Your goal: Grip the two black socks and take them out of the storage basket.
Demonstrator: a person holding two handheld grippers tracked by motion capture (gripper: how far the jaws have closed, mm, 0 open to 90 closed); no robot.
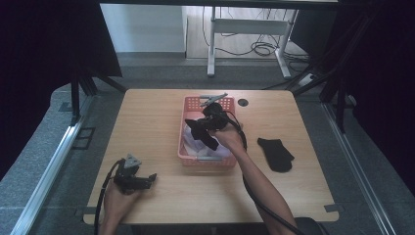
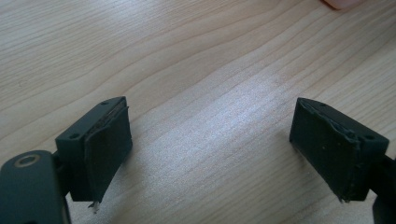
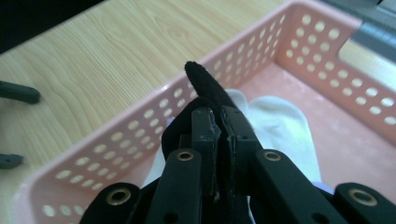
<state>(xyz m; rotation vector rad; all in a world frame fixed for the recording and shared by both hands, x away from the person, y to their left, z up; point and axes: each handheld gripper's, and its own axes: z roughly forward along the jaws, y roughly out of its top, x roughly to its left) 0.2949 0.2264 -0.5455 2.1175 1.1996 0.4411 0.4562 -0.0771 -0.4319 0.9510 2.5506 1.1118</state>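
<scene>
Black fabric sock [image 3: 205,86] hangs pinched in your right gripper [image 3: 219,122], whose jaws are closed on it above the pink perforated plastic basket [image 1: 188,159]. Pale white cloth items [image 3: 280,123] lie inside that basket beneath the sock. A 2nd black sock [image 1: 275,153] lies flat on the light wooden surface [image 1: 147,127], to the right of the basket and apart from it. Your left gripper [image 2: 210,144] rests low on the surface near its front left corner, its jaws spread wide and holding nothing.
</scene>
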